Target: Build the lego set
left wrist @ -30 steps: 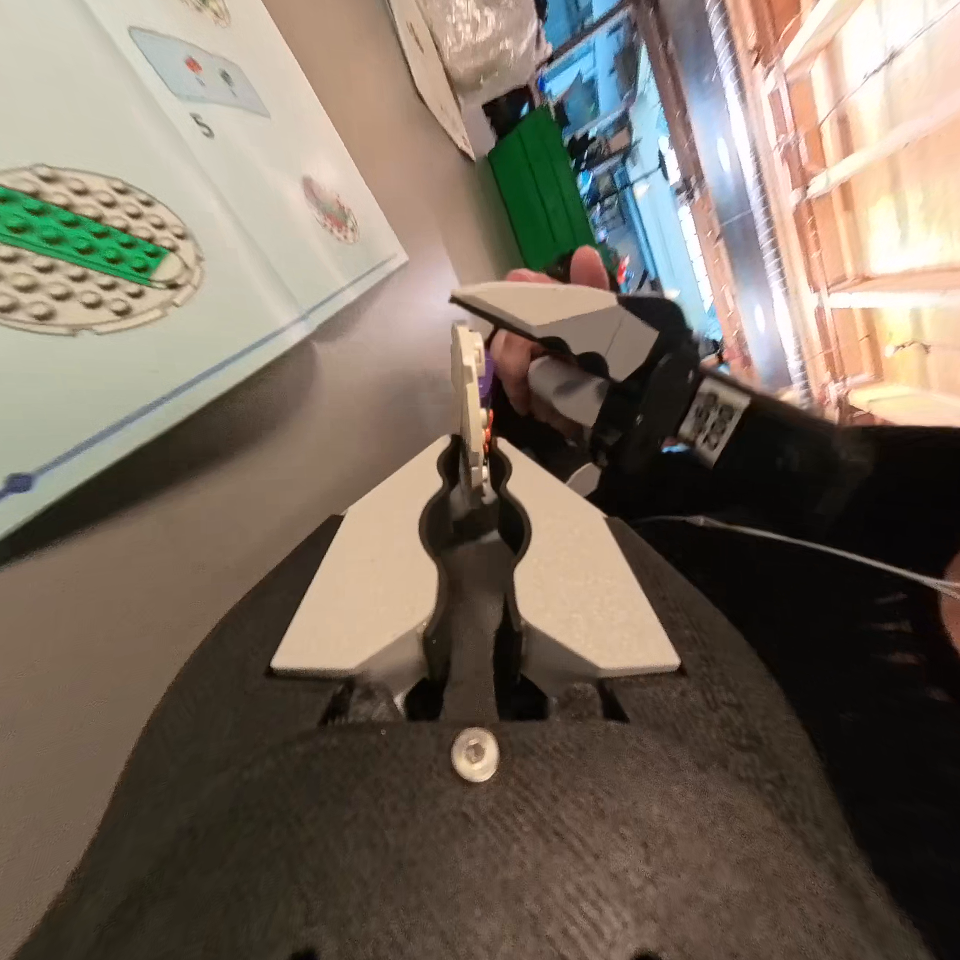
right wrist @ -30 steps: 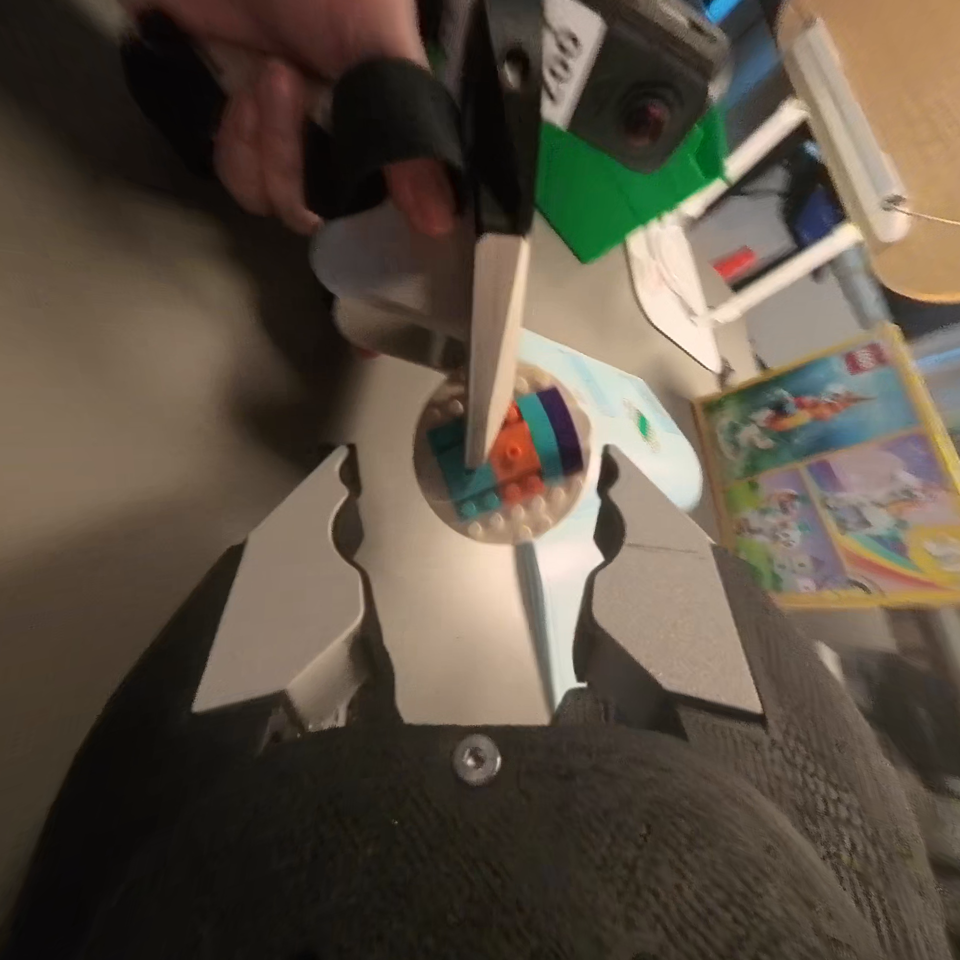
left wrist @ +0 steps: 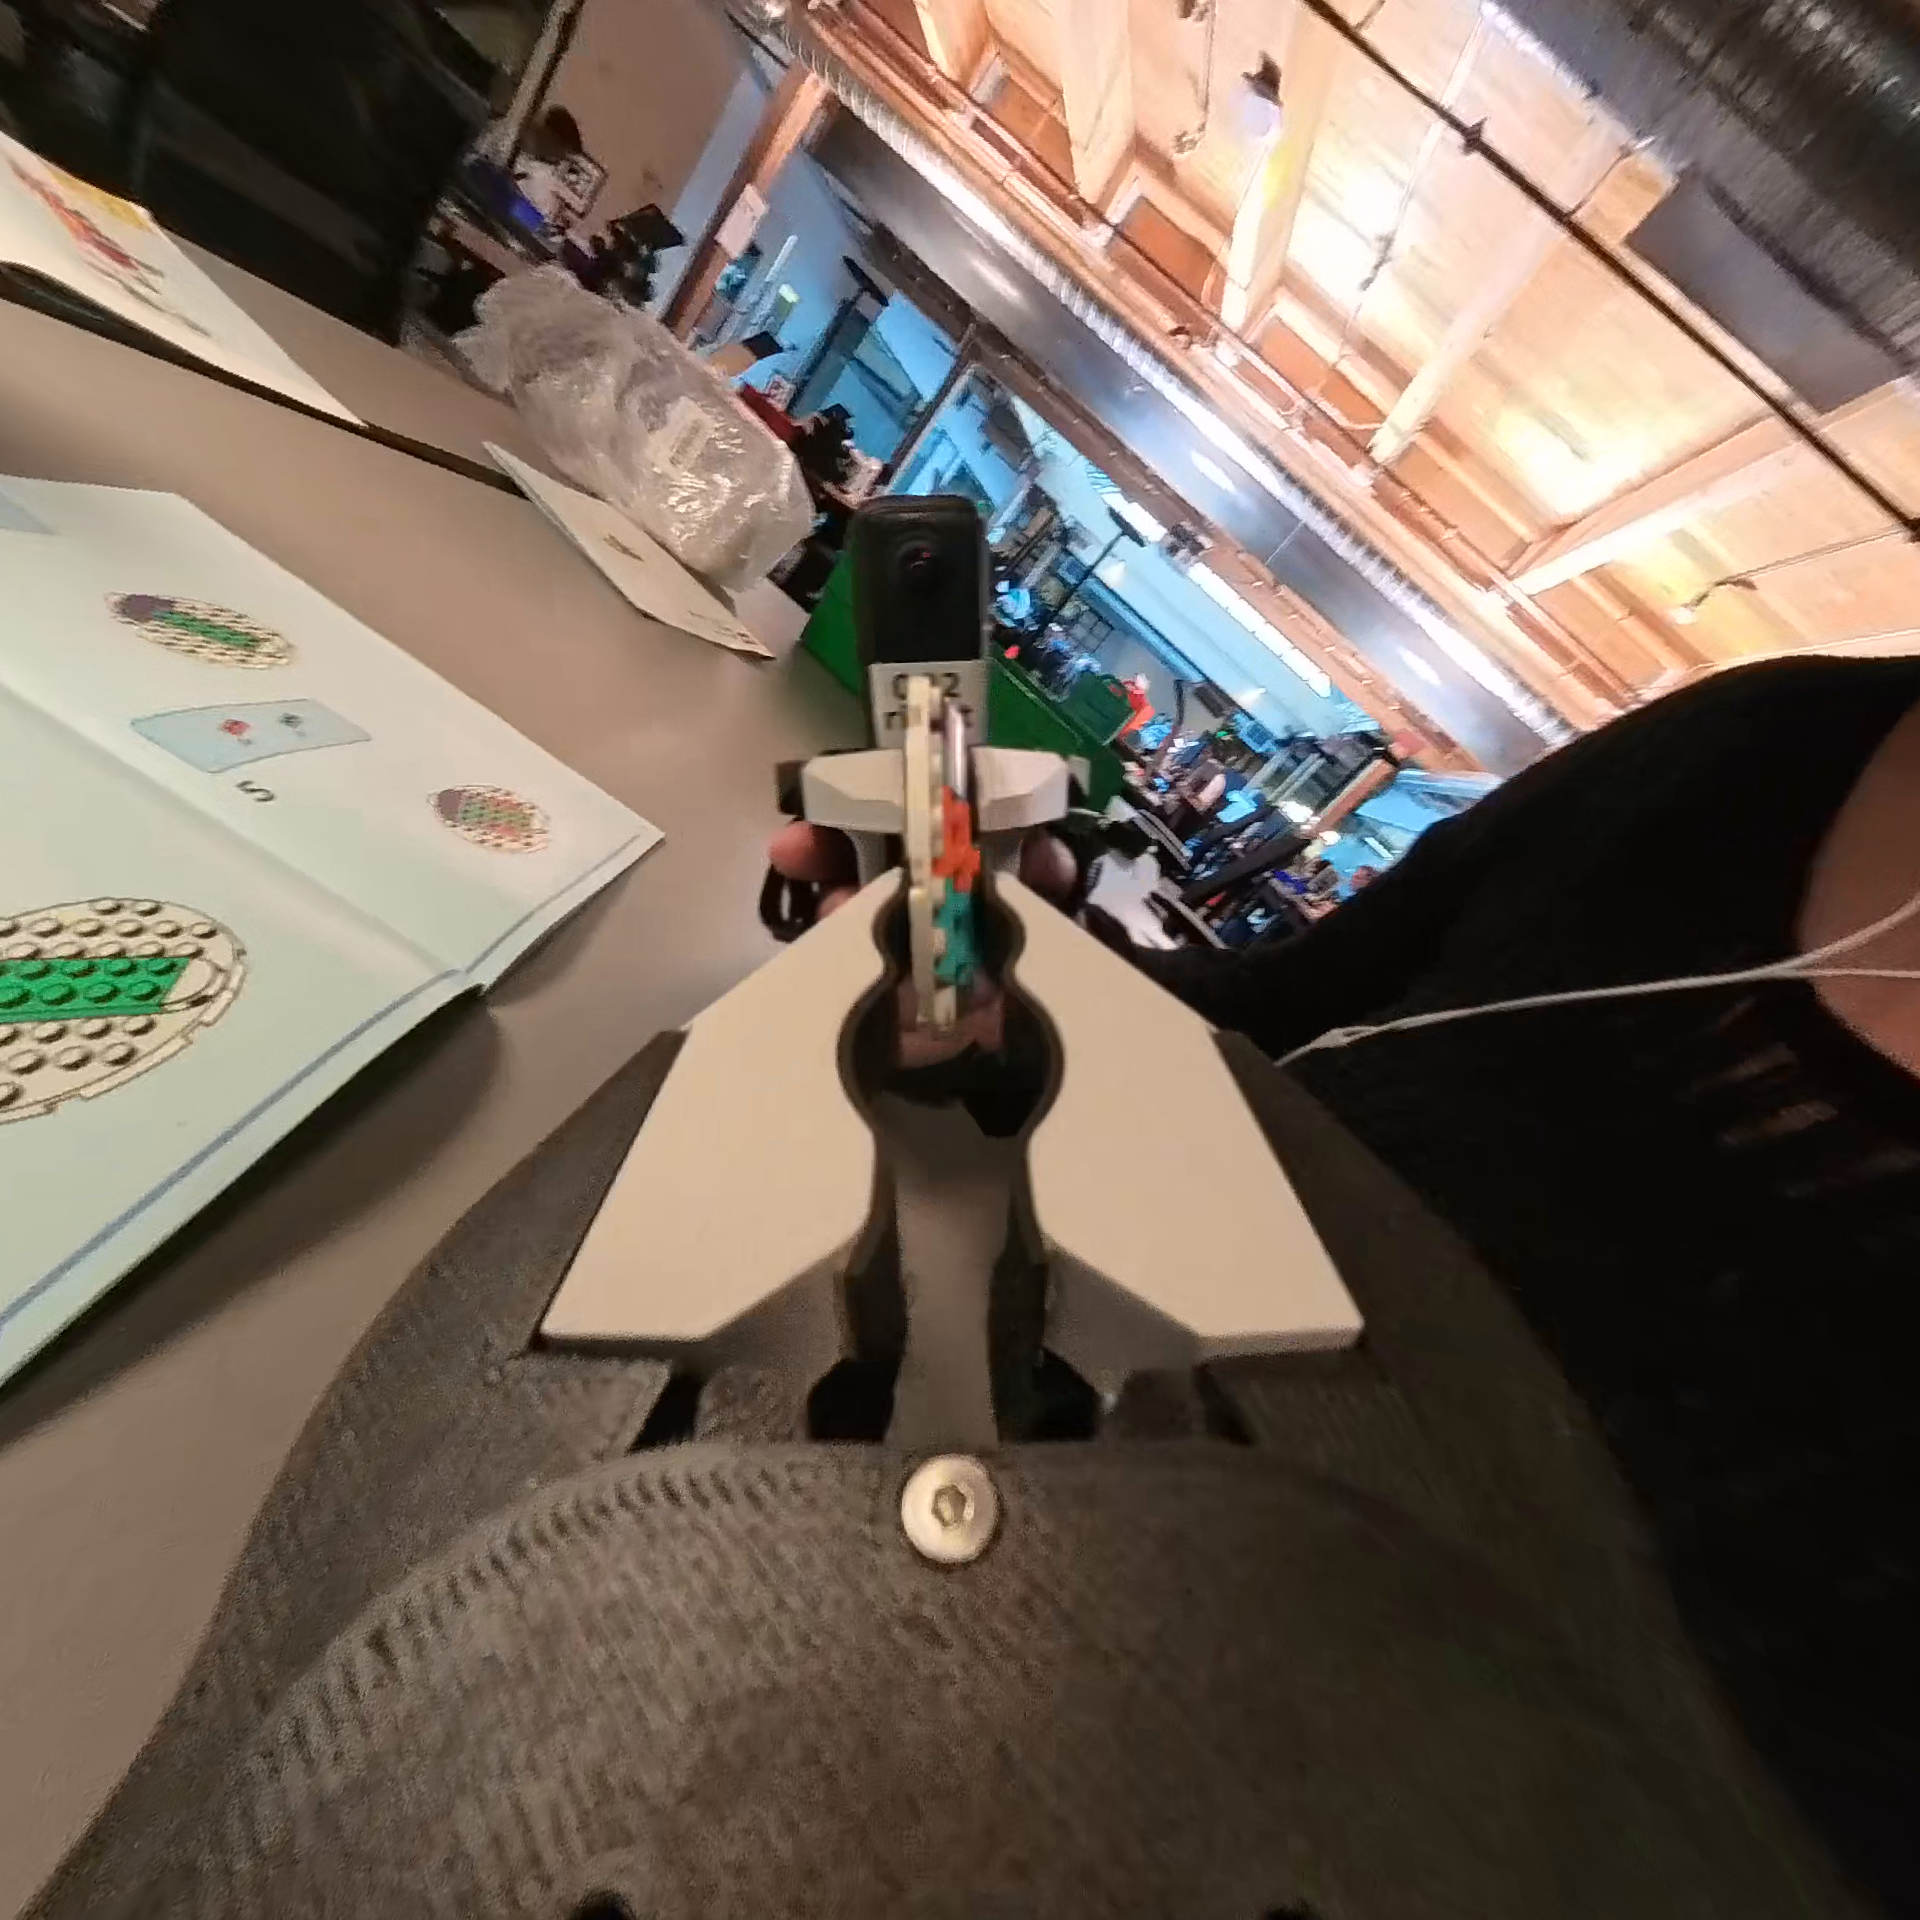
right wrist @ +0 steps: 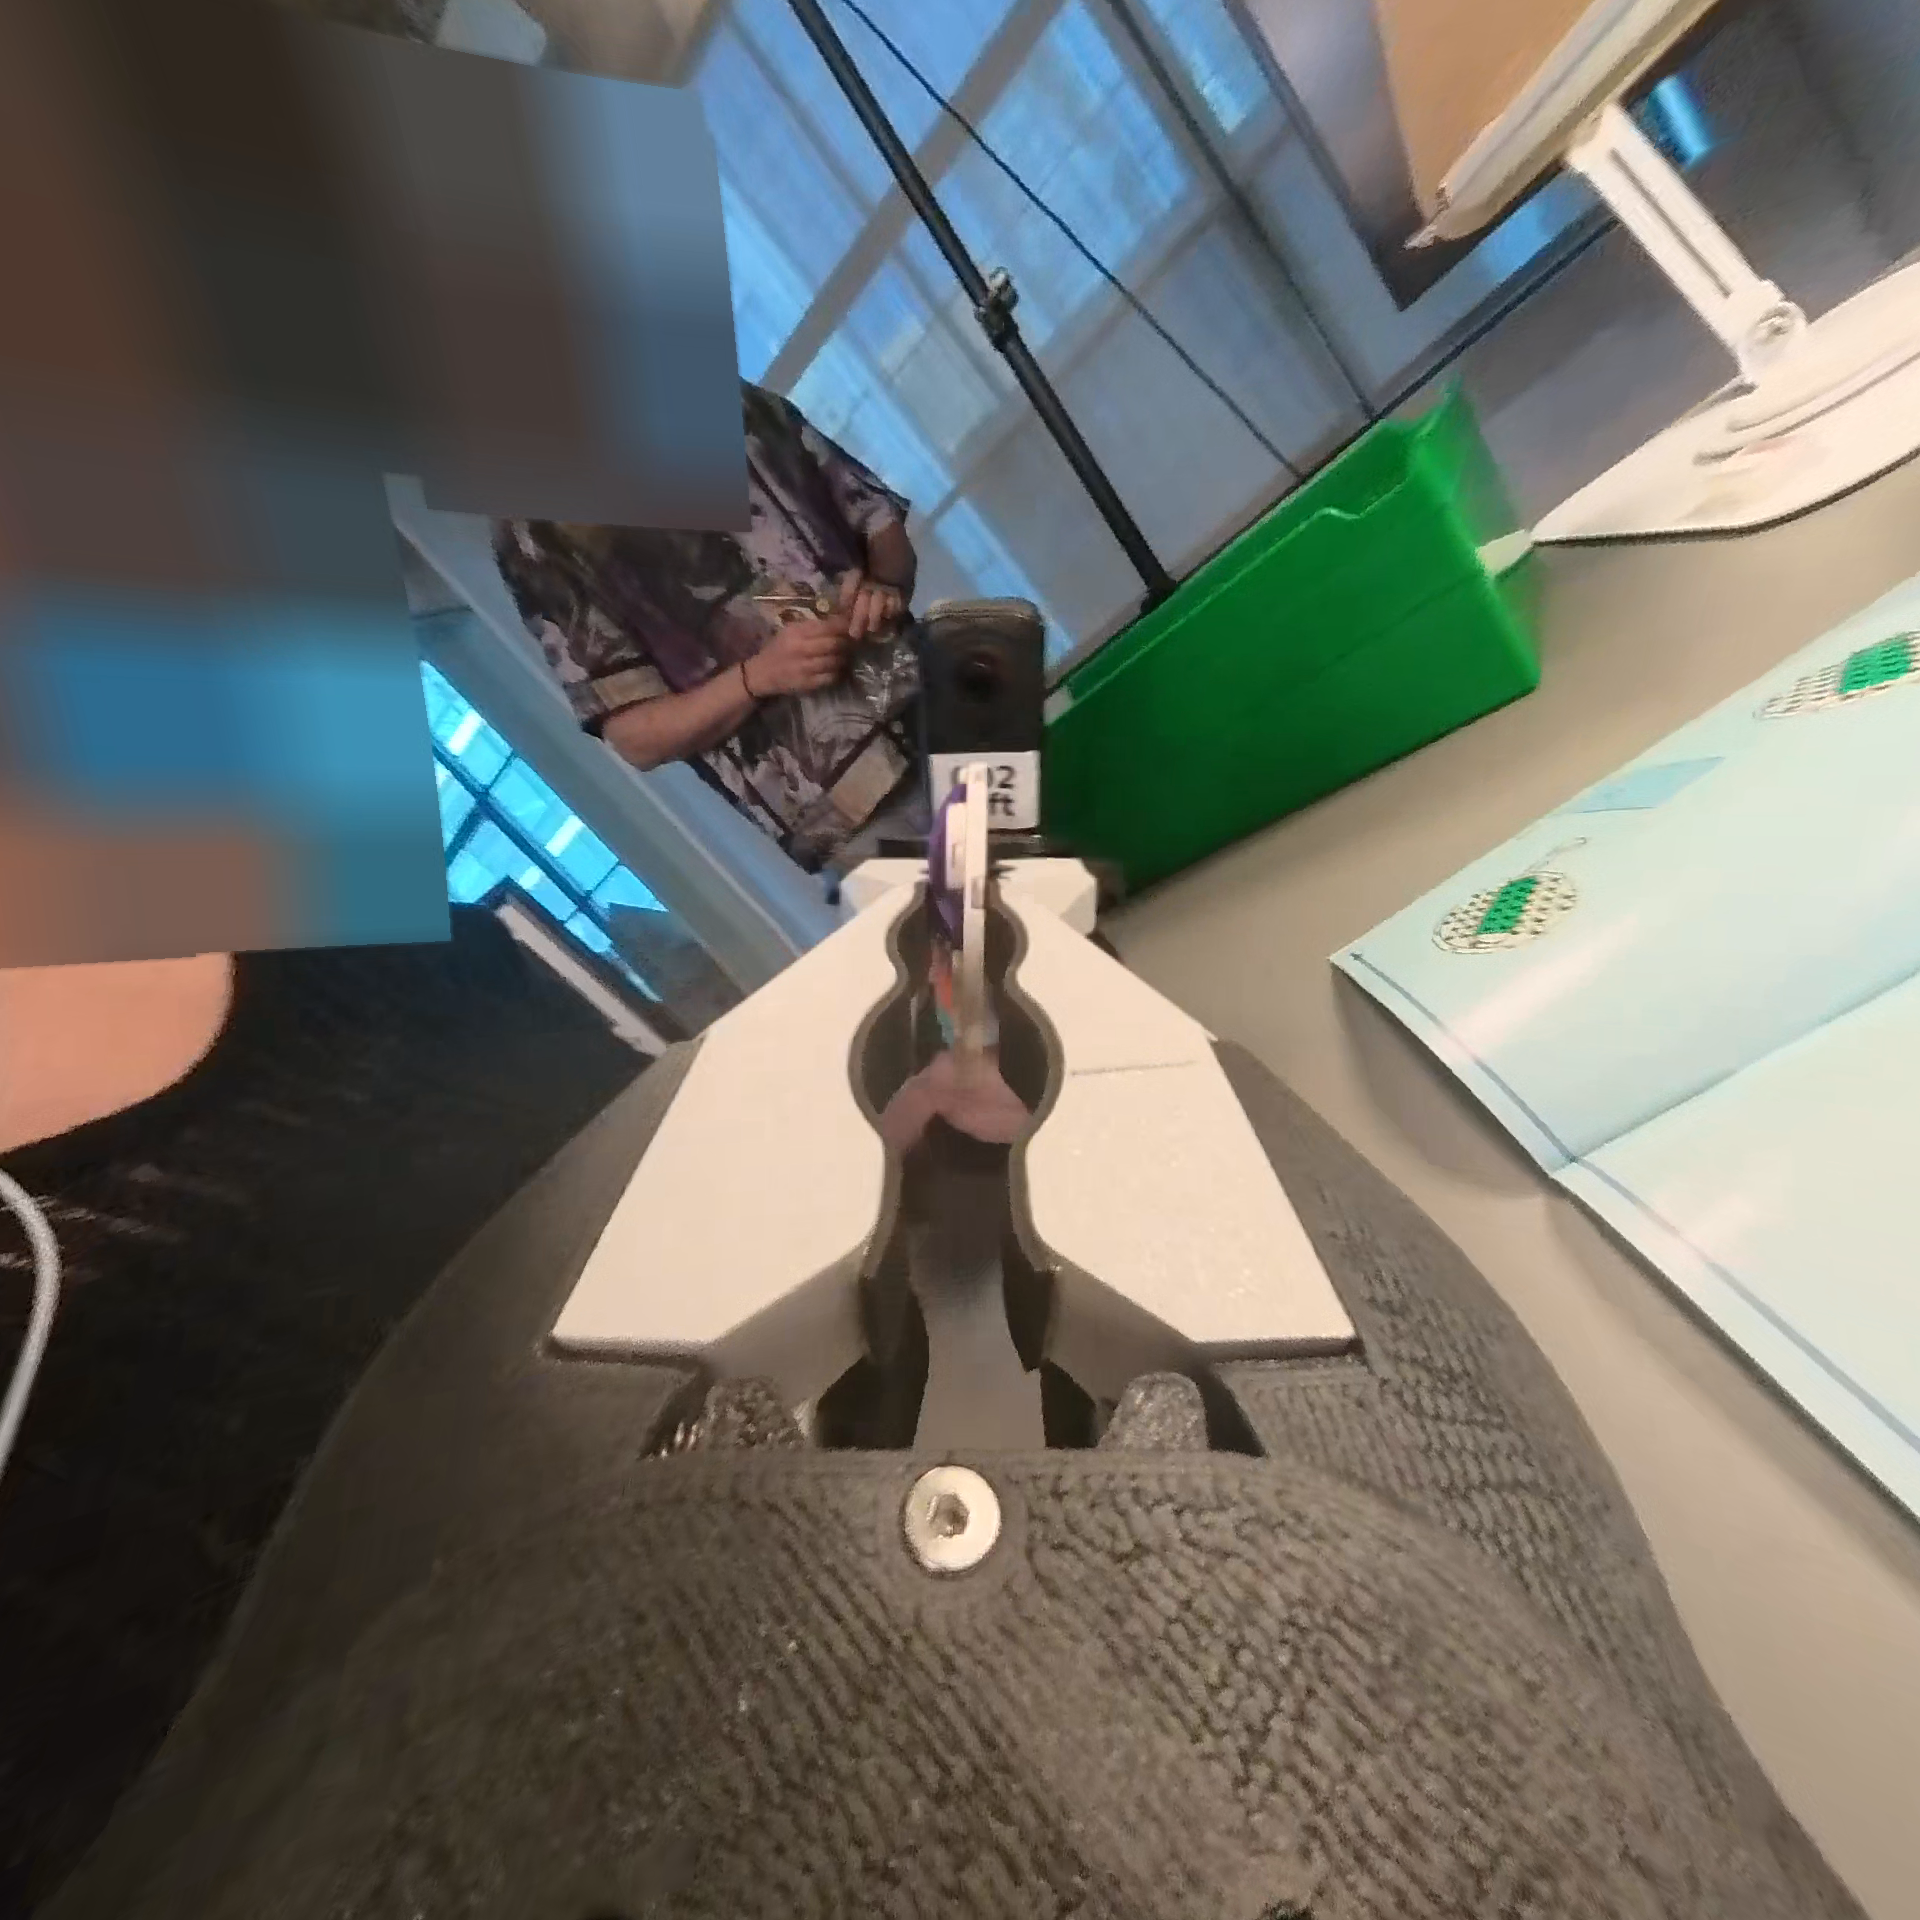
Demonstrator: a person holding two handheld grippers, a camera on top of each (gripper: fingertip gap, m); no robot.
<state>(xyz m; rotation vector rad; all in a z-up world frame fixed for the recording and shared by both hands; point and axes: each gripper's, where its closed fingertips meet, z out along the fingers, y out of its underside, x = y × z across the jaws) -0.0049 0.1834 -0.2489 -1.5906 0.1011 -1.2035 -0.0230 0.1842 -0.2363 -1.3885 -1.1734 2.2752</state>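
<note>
While the round white lego plate point(left wrist: 921, 831) stands edge-on at the centre of both wrist views, I grip it from two opposite sides at once. My left gripper point(left wrist: 940, 914) is clenched on its near edge, and my right gripper point(right wrist: 961, 914) is clamped on the opposite edge, so the two point straight at each other. Orange and teal bricks point(left wrist: 958, 883) stick out from the plate's right face in the left wrist view; in the right wrist view a purple brick point(right wrist: 943, 862) shows on the left face (the same studded side, seen from the far end). Beyond the plate, just above centre, each view shows the other gripper's black camera point(left wrist: 916, 592).

An open instruction booklet point(left wrist: 312, 831) lies flat on the grey table point(left wrist: 156, 1507) at the left of the left wrist view. A green bin point(right wrist: 1299, 686) stands on the table at the right of the right wrist view, above the booklet. Crumpled clear plastic bags point(left wrist: 644, 447) sit in the upper left of the left wrist view.
</note>
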